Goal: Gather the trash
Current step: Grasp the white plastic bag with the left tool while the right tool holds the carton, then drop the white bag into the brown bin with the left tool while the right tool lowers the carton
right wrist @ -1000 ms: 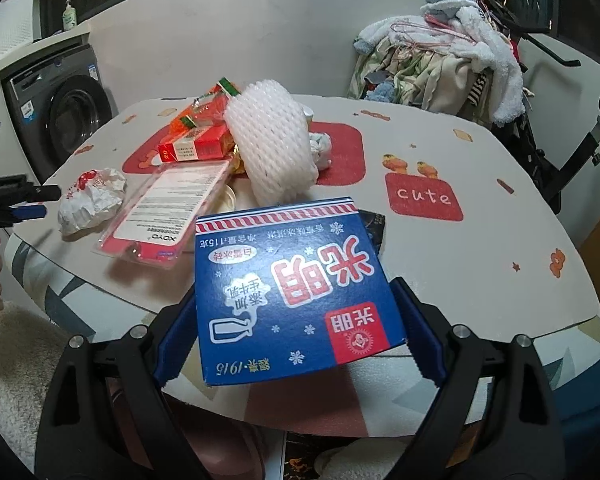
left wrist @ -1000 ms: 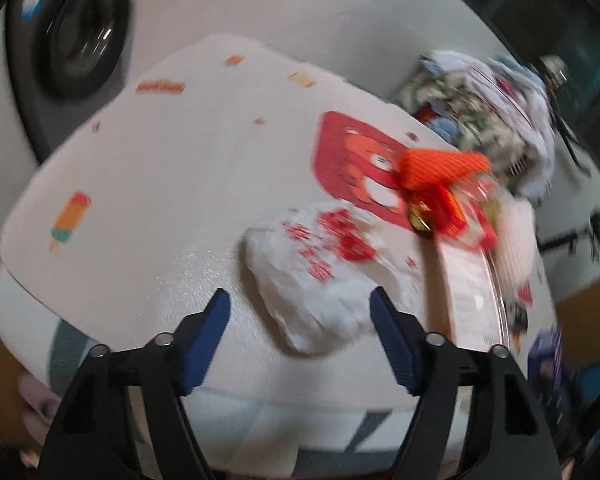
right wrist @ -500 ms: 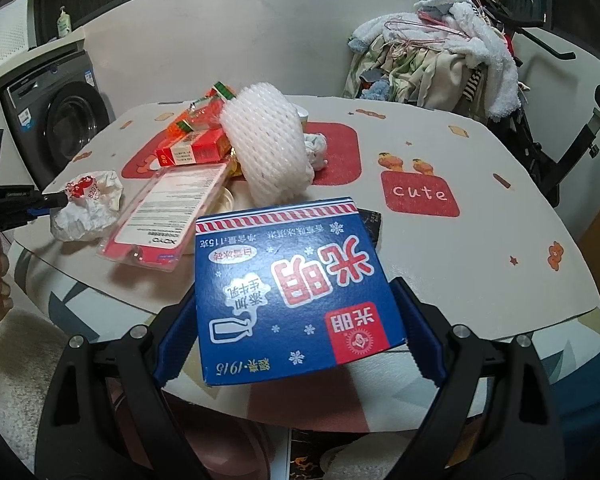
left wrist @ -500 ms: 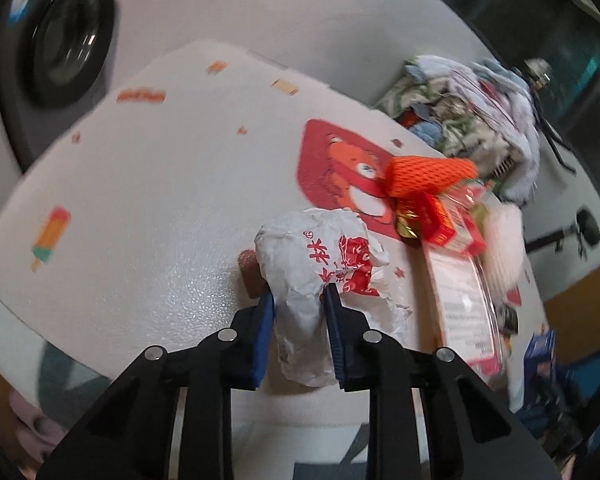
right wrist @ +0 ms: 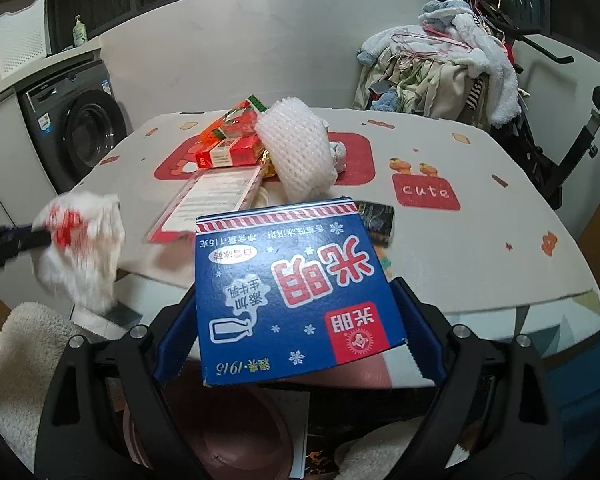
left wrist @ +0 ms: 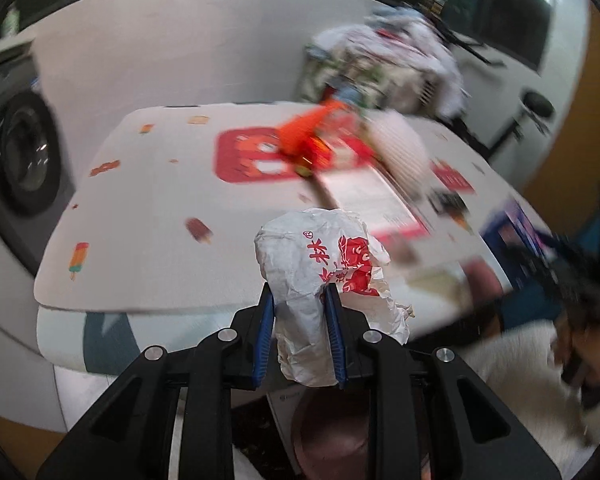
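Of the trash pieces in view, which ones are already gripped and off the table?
Two: the crumpled white wrapper in the left gripper, and the blue carton in the right gripper.

Your right gripper clamps a blue carton above the table edge. At left, your left gripper grips a crumpled wrapper, blurred. Foam netting, a red box and a pink pack lie beyond.

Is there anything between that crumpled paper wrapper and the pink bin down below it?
Nothing visible. The left gripper holds the wrapper off the table edge, with the pink bin just beneath and open air between them.
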The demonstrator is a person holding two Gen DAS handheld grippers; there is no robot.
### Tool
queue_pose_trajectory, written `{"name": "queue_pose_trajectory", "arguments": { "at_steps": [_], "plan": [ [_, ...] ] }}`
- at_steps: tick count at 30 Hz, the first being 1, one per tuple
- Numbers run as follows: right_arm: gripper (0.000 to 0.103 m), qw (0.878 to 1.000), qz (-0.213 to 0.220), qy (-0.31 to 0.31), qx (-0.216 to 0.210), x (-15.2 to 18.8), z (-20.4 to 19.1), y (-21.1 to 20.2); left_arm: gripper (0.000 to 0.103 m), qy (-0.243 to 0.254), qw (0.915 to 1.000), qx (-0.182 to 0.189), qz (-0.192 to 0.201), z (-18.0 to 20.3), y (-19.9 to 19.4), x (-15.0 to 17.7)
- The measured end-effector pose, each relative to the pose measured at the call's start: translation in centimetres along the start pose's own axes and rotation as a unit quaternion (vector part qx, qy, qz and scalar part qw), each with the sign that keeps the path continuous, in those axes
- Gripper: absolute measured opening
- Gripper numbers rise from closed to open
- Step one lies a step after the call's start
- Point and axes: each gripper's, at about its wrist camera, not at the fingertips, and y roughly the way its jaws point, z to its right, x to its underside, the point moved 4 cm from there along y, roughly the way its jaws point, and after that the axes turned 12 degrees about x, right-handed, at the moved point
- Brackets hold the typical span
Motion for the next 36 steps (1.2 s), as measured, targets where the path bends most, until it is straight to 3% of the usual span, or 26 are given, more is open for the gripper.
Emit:
{"name": "queue_pose_trajectory", "arguments": {
  "at_steps": [6, 11, 16, 22, 24, 30, 36],
  "plan": [
    [0.088, 1.000, 0.001, 0.002, -0.003, 2.3, -0.4, -1.4, 0.025, 0.048, 0.9971, 0.028, -0.052, 3.4, 1.2, 4.9],
    [0.088, 1.000, -0.009, 0.008, -0.002, 4.4, -0.4, -1.4, 0.025, 0.073, 0.9906, 0.041, -0.109, 4.6, 4.5, 8.1],
    [0.088, 1.000, -0.019, 0.013, -0.003, 5.5, -0.3, -1.0, 0.025, 0.092, 0.9839, 0.048, -0.145, 5.3, 7.2, 9.2],
    [0.088, 0.999, -0.038, 0.032, -0.017, 6.8, -0.6, 0.0, 0.036, 0.099, 0.9781, 0.057, -0.174, 5.6, 9.4, 10.4],
    [0.088, 0.998, -0.047, 0.025, -0.018, 7.2, -1.1, 0.4, 0.066, 0.102, 0.9793, 0.058, -0.165, 5.6, 9.2, 10.2],
    [0.088, 0.998, -0.054, -0.027, -0.027, 7.9, -3.6, 0.9, 0.082, 0.079, 0.9897, 0.055, -0.106, 5.0, 6.8, 8.8],
    [0.088, 0.991, -0.065, -0.102, -0.050, 9.3, -7.4, 1.4, 0.089, 0.012, 0.9994, 0.022, -0.022, 2.3, 3.7, 7.1]
  ]
}}
